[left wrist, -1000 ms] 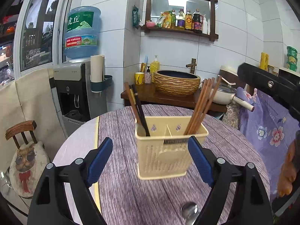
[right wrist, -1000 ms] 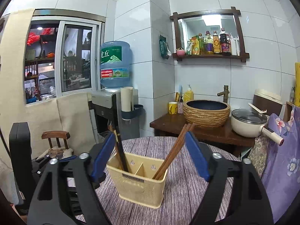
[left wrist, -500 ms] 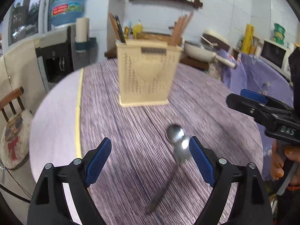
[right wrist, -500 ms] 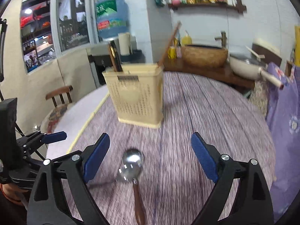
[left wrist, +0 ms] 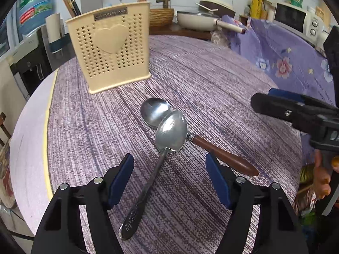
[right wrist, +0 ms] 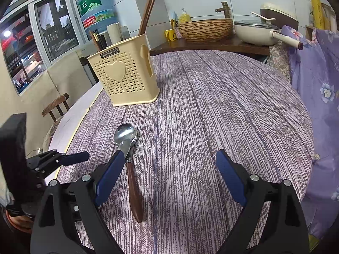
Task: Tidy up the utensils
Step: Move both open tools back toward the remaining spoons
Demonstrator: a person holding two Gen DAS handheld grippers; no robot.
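Note:
Two spoons lie crossed on the purple-grained round table (left wrist: 211, 80). An all-metal spoon (left wrist: 163, 148) has its bowl resting over the bowl of a wooden-handled spoon (left wrist: 220, 154). My left gripper (left wrist: 169, 175) is open, its blue pads either side of the metal spoon's handle, low over the table. In the right wrist view the wooden-handled spoon (right wrist: 132, 184) lies just inside the left finger of my open right gripper (right wrist: 167, 175). A cream perforated utensil holder (left wrist: 110, 50) with chopsticks stands farther back; it also shows in the right wrist view (right wrist: 125, 78).
The right gripper's finger (left wrist: 292, 110) reaches in from the right in the left wrist view. The left gripper (right wrist: 55, 160) shows at the left in the right wrist view. A chair (right wrist: 56, 108), water dispenser (right wrist: 95, 12) and a side counter with a pan (right wrist: 256, 33) surround the table.
Both grippers have tilted down and dropped toward the table from above the holder. The spoons now lie close between the left gripper's fingers.

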